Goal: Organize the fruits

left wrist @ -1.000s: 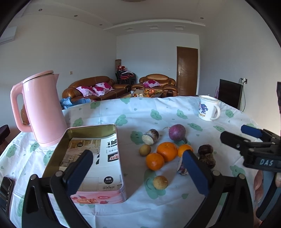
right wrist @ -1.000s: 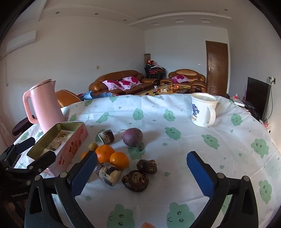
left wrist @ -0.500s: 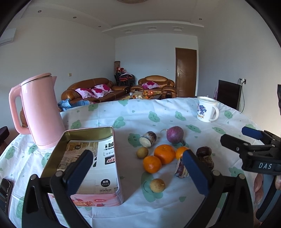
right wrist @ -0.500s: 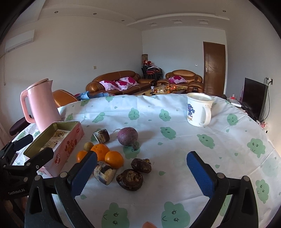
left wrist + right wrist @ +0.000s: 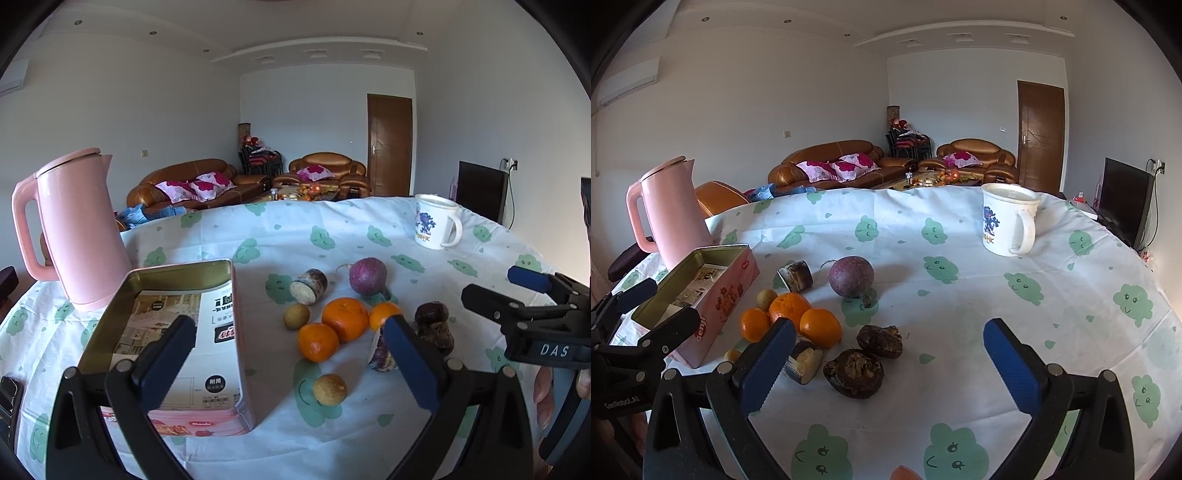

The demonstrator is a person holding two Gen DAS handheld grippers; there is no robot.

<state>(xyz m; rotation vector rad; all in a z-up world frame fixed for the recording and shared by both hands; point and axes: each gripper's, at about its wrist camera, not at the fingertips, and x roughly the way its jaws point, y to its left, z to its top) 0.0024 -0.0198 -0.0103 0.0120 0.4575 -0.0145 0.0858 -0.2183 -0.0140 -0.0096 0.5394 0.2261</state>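
Step in hand looks like the approach, nothing picked yet. Left claw (image 5: 290, 350) is spread wide & empty, hovering low-centre of its frame over the gap btwn the tin box (image 5: 166, 332) and the fruit pile. Right claw (image 5: 888, 352) also spread, empty, bottom-centre of its view w/ the two dark shrivelled fruits (image 5: 866, 358) just ahead of it.

Fruit sits mid-frame on the desk (image 5: 332, 229), all outside the tin: three oranges (image 5: 341, 319) touching each other, two small brown round fruits (image 5: 330, 389) apart from them (one nearer the camera, one by the tin), a purple round fruit (image 5: 368, 276) behind the oranges, plus two cut cane-like stubs (image 5: 308, 286), one partly hidden behind the left claw's right finger.

Tin stands open at left, printed paper inside, no fruit in it that I can see. Prob the destination, judging by task only.

Next move, as I read it: pick one loose piece, e.g. the near brown fruit, drop claw around it, close, carry left to tin. Round fruit may roll; oranges packed tight so fingers could knock neighbours.

Around: pink kettle (image 5: 74, 229) upper-left behind the tin, close to its far corner, could crowd a left-side approach. White mug (image 5: 1008, 221) upper-right, well apart. The two claws sit near each other; watch clash.
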